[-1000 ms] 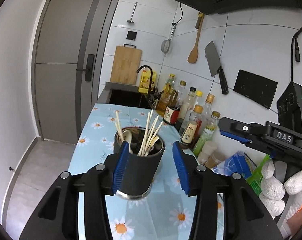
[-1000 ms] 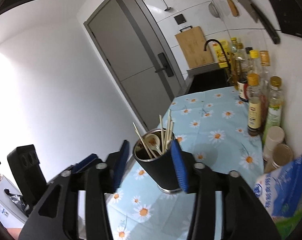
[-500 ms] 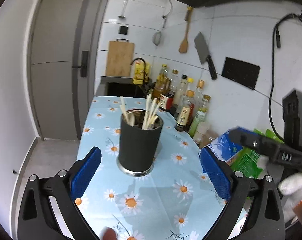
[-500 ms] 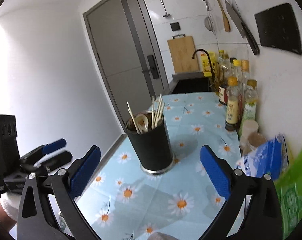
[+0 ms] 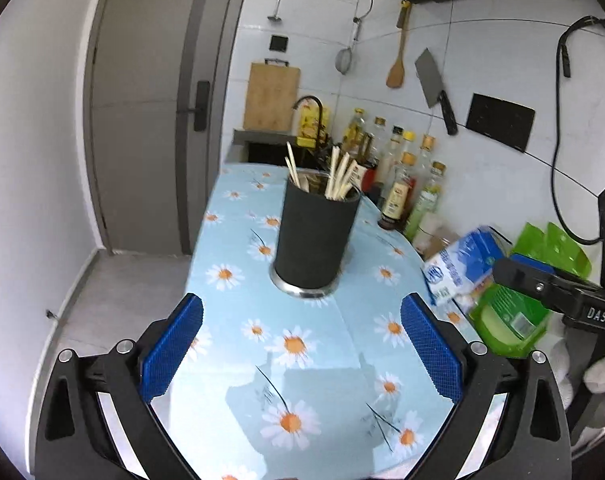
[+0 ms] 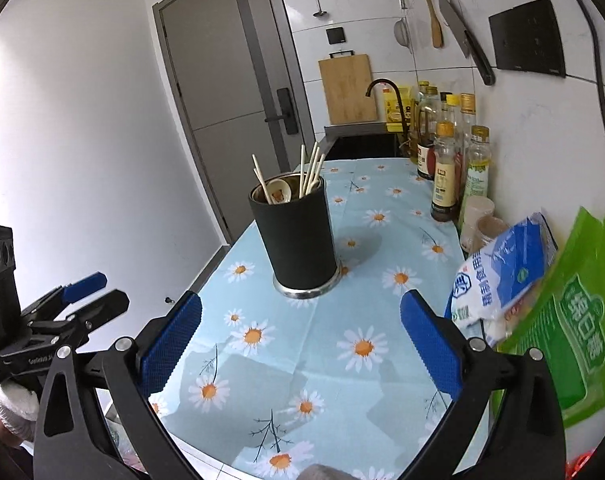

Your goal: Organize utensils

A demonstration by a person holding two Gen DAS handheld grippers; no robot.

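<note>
Both grippers are now standing clear of the black utensil holder [image 5: 316,236], whereas a second ago each had its blue pads close alongside the holder's wall; since then the jaws have spread wide and both tools have drawn back toward the near edge of the daisy-print tablecloth [image 5: 302,360]. The holder is resting upright on its metal base near the middle of the cloth, carrying the chopsticks [image 6: 308,174] and a spoon [image 6: 278,192] inside it, which suggests that the placing step is finished and the task is at or near its end. The left gripper [image 5: 302,350] is pointing forward and somewhat downward at the holder, its jaws fully apart and gripping nothing, with only cloth showing between them. The right gripper [image 6: 302,346] is angled likewise, jaws equally wide and empty. Each tool is appearing at the edge of the other's view, carried by a white-gloved hand [image 6: 14,404].
</note>
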